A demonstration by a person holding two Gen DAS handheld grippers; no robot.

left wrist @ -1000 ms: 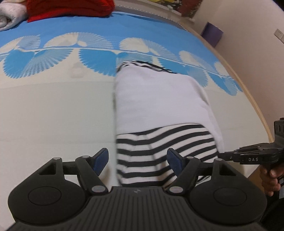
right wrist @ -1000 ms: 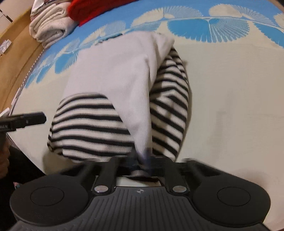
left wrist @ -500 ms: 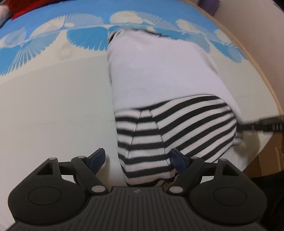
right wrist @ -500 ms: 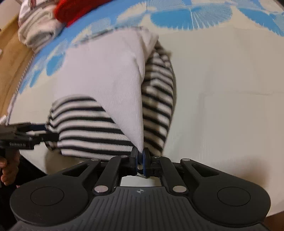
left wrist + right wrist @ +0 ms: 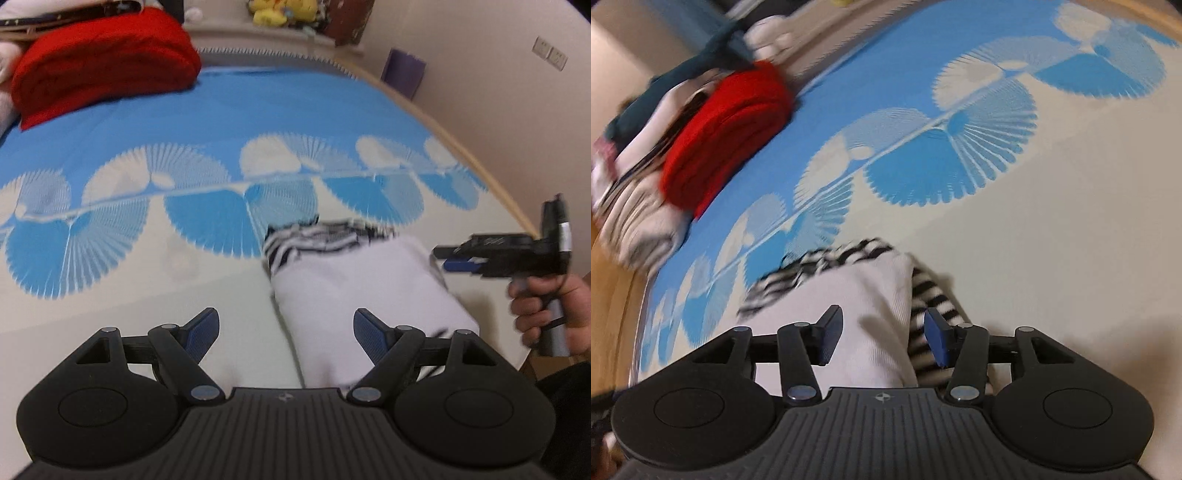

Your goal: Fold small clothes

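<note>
A small white garment with black-and-white striped parts point(image 5: 362, 273) lies folded in half on the bed, stripes showing at its far edge. My left gripper point(image 5: 286, 334) is open and empty, held above the garment's near left edge. My right gripper point(image 5: 882, 338) is open and empty, just above the garment point(image 5: 871, 295); it also shows in the left wrist view point(image 5: 465, 258), to the right of the garment.
The bed sheet point(image 5: 147, 280) is cream with blue fan patterns. A folded red blanket point(image 5: 99, 77) and stacked clothes point(image 5: 631, 206) lie at the far end. The bed's wooden edge point(image 5: 491, 181) and a wall run along the right.
The right gripper was shut on the garment's near edge; it has folded it over and let go. The striped near part is now tucked away. Both grippers have pulled back and up.
</note>
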